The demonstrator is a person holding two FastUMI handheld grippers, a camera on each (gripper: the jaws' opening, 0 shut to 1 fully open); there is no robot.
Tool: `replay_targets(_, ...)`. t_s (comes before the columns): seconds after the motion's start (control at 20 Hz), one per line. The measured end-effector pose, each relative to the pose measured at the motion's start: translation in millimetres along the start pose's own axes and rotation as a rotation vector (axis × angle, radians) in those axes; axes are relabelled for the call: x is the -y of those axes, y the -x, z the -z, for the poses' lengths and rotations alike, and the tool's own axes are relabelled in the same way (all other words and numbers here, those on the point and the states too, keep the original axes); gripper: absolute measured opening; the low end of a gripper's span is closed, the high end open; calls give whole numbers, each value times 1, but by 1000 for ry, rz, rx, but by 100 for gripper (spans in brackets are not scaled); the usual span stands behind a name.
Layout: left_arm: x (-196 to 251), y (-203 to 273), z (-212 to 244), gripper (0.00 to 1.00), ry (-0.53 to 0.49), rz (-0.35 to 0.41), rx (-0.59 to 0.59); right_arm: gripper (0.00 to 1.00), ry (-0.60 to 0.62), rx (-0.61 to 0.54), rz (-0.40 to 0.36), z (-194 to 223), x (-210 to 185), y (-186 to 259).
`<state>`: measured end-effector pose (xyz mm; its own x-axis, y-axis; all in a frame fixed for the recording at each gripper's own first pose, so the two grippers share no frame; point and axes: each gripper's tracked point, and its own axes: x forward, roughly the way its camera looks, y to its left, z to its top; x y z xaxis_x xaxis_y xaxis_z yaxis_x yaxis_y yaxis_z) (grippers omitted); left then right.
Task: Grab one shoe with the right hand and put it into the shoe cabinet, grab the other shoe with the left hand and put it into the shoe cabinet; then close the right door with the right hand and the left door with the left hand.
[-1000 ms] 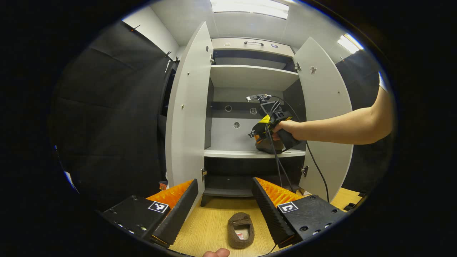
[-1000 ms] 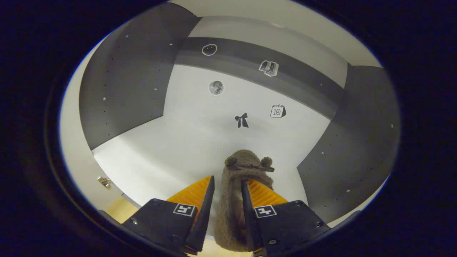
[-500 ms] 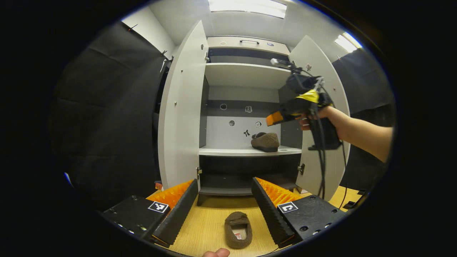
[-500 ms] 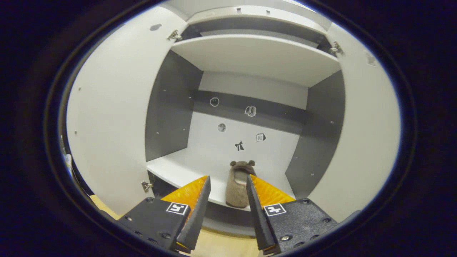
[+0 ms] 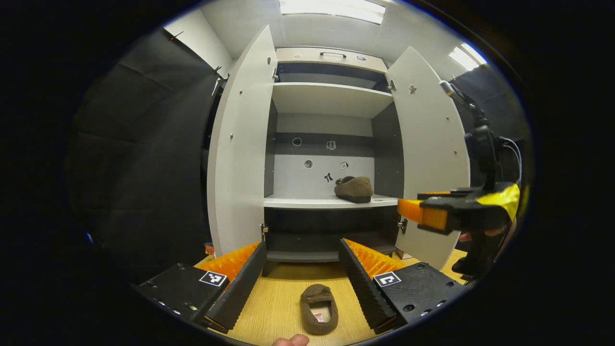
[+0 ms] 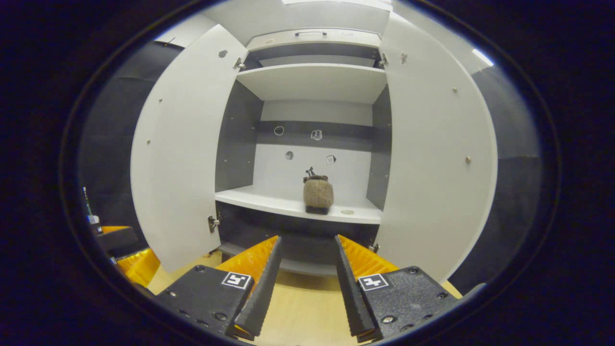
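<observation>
One shoe sitting in the cabinet, one lying on the floor.
The shoe (image 5: 354,188) is resting near the shelf's (image 5: 307,203) right front edge; the other shoe (image 5: 319,308) is lying between the left tool's (image 5: 301,283) open, empty fingers; the right tool (image 6: 303,282) is gaping empty, doors open.

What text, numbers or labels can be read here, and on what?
Nothing legible.
Stickers on cabinet back panel: too small.
Insole tag in floor shoe: blurred.
Square markers on left hand-held gripper and right hand-held gripper: patterns, no text.
</observation>
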<state>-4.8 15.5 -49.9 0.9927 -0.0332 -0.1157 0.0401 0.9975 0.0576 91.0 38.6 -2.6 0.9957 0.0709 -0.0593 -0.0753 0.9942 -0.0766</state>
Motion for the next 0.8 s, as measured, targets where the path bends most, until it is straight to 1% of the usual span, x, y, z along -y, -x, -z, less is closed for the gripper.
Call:
replay_targets(0.2, 5, 4, 11, 95, -10, 14, -27, 68, -57, -21, 38, 38, 12, 20)
replay_targets(0.25, 7, 4, 15, 95, -7, 21, -42, 72, -62, -30, 51, 49, 15, 25)
replay_targets(0.3, 9, 4, 22, 95, -3, 29, -58, 69, -64, -37, 61, 60, 18, 29)
replay_targets(0.35, 12, 3, 30, 95, 2, 41, -81, 70, -57, -47, 70, 71, 18, 33)
replay_targets(0.4, 15, 3, 38, 95, 8, 50, -104, 70, -47, -61, 76, 82, 20, 36)
replay_targets(0.5, 20, 3, 60, 95, 25, 69, -166, 72, -33, -81, 80, 93, 21, 44)
replay_targets(0.65, 25, -2, 103, 95, 51, 110, -295, 72, -32, -84, 83, 94, 24, 54)
replay_targets(0.7, 23, -4, 116, 95, 65, 112, -339, 70, -33, -85, 82, 93, 26, 57)
replay_targets(0.75, 23, -8, 131, 95, 88, 116, -383, 72, -34, -87, 82, 93, 26, 59)
replay_targets(0.8, 23, -11, 145, 95, 118, 117, -427, 72, -31, -87, 86, 93, 28, 61)
